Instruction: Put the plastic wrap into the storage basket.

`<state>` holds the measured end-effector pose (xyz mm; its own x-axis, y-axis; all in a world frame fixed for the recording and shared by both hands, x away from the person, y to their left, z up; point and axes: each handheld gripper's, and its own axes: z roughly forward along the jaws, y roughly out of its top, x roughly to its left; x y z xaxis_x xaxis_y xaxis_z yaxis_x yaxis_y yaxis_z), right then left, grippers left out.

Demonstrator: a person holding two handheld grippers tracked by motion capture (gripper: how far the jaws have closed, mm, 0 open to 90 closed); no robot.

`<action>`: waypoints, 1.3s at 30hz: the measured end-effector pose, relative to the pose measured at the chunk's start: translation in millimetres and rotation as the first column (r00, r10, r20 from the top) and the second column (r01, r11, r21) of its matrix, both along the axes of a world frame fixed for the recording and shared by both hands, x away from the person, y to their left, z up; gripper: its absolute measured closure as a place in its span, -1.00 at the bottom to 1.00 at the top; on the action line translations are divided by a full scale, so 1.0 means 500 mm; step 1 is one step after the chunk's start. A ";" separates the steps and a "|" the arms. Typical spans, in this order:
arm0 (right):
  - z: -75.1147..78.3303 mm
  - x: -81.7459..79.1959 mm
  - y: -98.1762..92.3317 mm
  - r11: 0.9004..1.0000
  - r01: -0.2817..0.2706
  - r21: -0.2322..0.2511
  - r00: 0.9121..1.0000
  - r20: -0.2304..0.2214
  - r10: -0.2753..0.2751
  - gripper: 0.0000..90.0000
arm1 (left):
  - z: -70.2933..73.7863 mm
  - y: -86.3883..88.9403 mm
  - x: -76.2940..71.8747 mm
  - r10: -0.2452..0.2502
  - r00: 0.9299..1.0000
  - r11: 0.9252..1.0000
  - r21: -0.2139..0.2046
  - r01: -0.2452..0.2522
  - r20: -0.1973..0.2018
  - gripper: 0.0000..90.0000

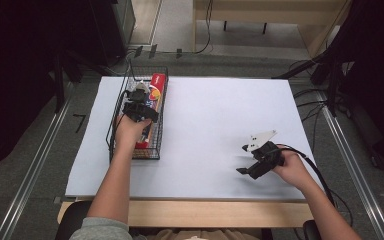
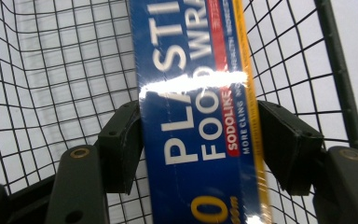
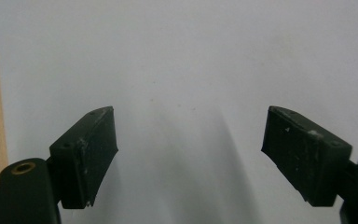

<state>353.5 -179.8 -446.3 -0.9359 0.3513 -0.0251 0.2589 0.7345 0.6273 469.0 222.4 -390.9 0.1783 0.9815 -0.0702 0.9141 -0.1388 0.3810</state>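
Over at about ten o'clock on the bench (image 1: 205, 150), the left gripper (image 1: 141, 95) is down inside the black wire basket (image 1: 114, 125), reaching in from the six o'clock end. Lying lengthwise in that basket is the plastic food wrap box (image 2: 200, 116), long and blue with a red end pointing toward twelve o'clock in the high view. In the left gripper view the box runs straight up between the two black jaws, white lettering bright under a band of glare. The jaw on the left of that view sits right against the box's edge; the jaw on the right stands just beside the yellow edge, and I cannot tell whether it is pressing. So the gripper is narrowly open around the box, jaws flanking it, with no firm squeeze to be seen. The basket mesh shows behind the box on both sides, and the box looks to rest on the basket floor.

Now to four o'clock: the right gripper (image 1: 246, 160) hovers low over the bare white bench top, well apart from the basket, its grey three-cornered plate on top. In the right gripper view (image 3: 189, 149) the jaws stand wide apart, nothing between them but white surface, a strip of wooden bench edge at nine o'clock.
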 end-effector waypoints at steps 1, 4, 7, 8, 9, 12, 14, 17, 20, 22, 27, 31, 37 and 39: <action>0.000 0.000 0.000 1.000 0.003 0.000 1.000 0.000 -0.003 -0.59 | 0.007 0.002 -0.002 0.004 1.000 1.000 -0.015 -0.003 0.015 -0.20; 0.000 0.000 0.001 1.000 0.001 -0.002 1.000 0.000 -0.001 -0.59 | 0.030 0.011 -0.009 -0.015 0.999 0.998 -0.060 0.017 0.035 -0.21; 0.000 -0.001 0.000 1.000 0.000 0.005 1.000 -0.001 0.000 -0.59 | 0.050 0.012 -0.022 -0.049 0.997 0.996 -0.078 0.053 0.055 -0.23; 0.001 0.000 -0.001 1.000 0.001 0.009 1.000 -0.002 -0.001 -0.59 | 0.054 0.010 -0.028 -0.067 0.996 0.994 -0.078 0.071 0.061 -0.25; 0.002 0.000 -0.001 1.000 0.003 0.014 1.000 -0.005 -0.003 -0.59 | 0.059 0.008 -0.035 -0.090 0.994 0.993 -0.074 0.094 0.060 -0.28; 0.005 -0.001 -0.003 1.000 0.008 0.027 1.000 -0.006 -0.008 -0.59 | 0.067 0.005 -0.062 -0.139 0.987 0.986 -0.076 0.146 0.085 -0.34; 0.006 0.000 -0.004 0.999 0.009 0.039 1.000 -0.012 -0.008 -0.59 | 0.071 0.004 -0.078 -0.169 0.981 0.979 -0.095 0.178 0.098 -0.35; 0.007 0.000 -0.004 0.999 0.015 0.042 1.000 -0.011 -0.014 -0.59 | 0.077 -0.002 -0.102 -0.226 0.967 0.966 -0.101 0.237 0.115 -0.37; 0.007 -0.001 -0.004 0.999 0.013 0.040 1.000 -0.013 -0.013 -0.59 | 0.079 -0.011 -0.124 -0.280 0.951 0.950 -0.109 0.294 0.129 -0.38; 0.006 -0.001 -0.003 0.999 0.014 0.041 1.000 -0.016 -0.013 -0.59 | 0.080 -0.018 -0.139 -0.315 0.937 0.935 -0.120 0.333 0.151 -0.38; 0.006 0.000 -0.003 0.999 0.013 0.043 1.000 -0.021 -0.012 -0.59 | 0.078 -0.042 -0.171 -0.405 0.893 0.886 -0.155 0.436 0.197 -0.39; 0.006 0.001 -0.004 0.999 0.012 0.045 1.000 -0.025 -0.011 -0.59 | 0.068 -0.068 -0.193 -0.471 0.860 0.856 -0.135 0.499 0.197 -0.40; 0.005 0.001 -0.003 0.999 0.008 0.042 1.000 -0.028 -0.007 -0.59 | 0.053 -0.105 -0.218 -0.530 0.817 0.807 -0.160 0.568 0.226 -0.41; 0.005 0.001 -0.002 0.999 0.007 0.042 1.000 -0.028 -0.006 -0.59 | 0.048 -0.117 -0.227 -0.564 0.790 0.788 -0.130 0.602 0.241 -0.41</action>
